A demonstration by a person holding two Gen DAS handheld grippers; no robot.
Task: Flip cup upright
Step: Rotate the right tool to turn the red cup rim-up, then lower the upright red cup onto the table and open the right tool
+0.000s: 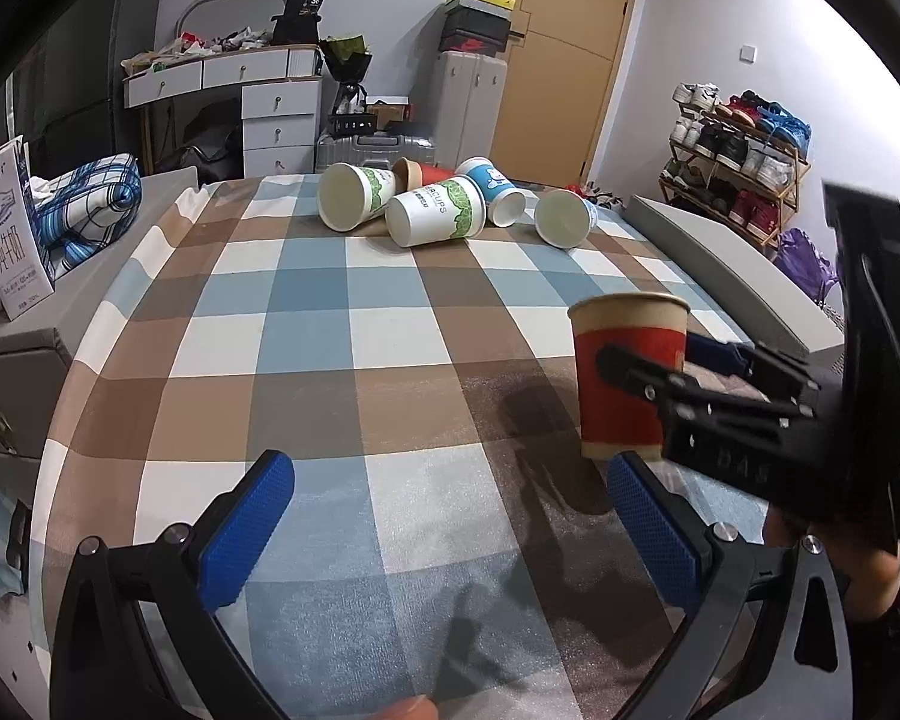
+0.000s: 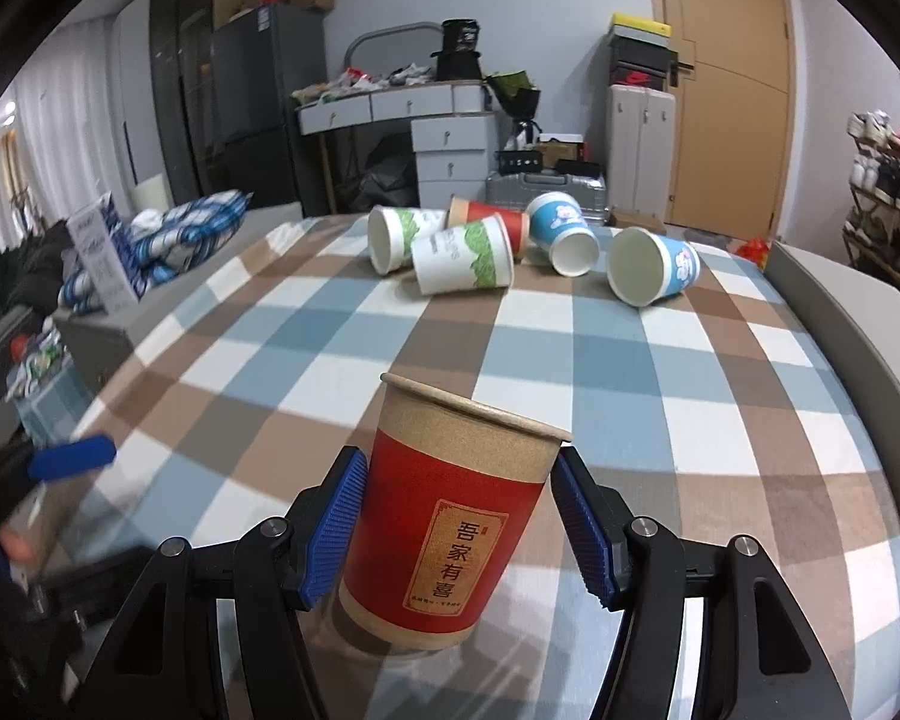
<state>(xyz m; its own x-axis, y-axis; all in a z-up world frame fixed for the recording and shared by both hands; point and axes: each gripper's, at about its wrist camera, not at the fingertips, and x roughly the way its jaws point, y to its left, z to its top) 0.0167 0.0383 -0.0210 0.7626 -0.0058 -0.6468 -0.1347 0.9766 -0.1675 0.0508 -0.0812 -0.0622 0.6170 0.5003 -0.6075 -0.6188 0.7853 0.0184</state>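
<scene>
We see the red paper cup (image 2: 450, 525) standing mouth up, slightly tilted, on the checked tablecloth (image 2: 660, 372), near its front edge. Our right gripper (image 2: 456, 531) brackets it, blue pads (image 2: 333, 531) at each side; whether they press the wall, we cannot tell. Our left gripper (image 1: 450, 534) hangs wide, holding nothing. Five tipped cups (image 1: 435, 210) lie at the far end.

The right hand-held gripper (image 2: 456, 522) fills the lower centre of its own view, blue fingers (image 2: 336, 525) set close on either side of a cup. The left hand-held gripper (image 1: 450, 534) sits low in its view, jaws spread wide with nothing between them.
</scene>
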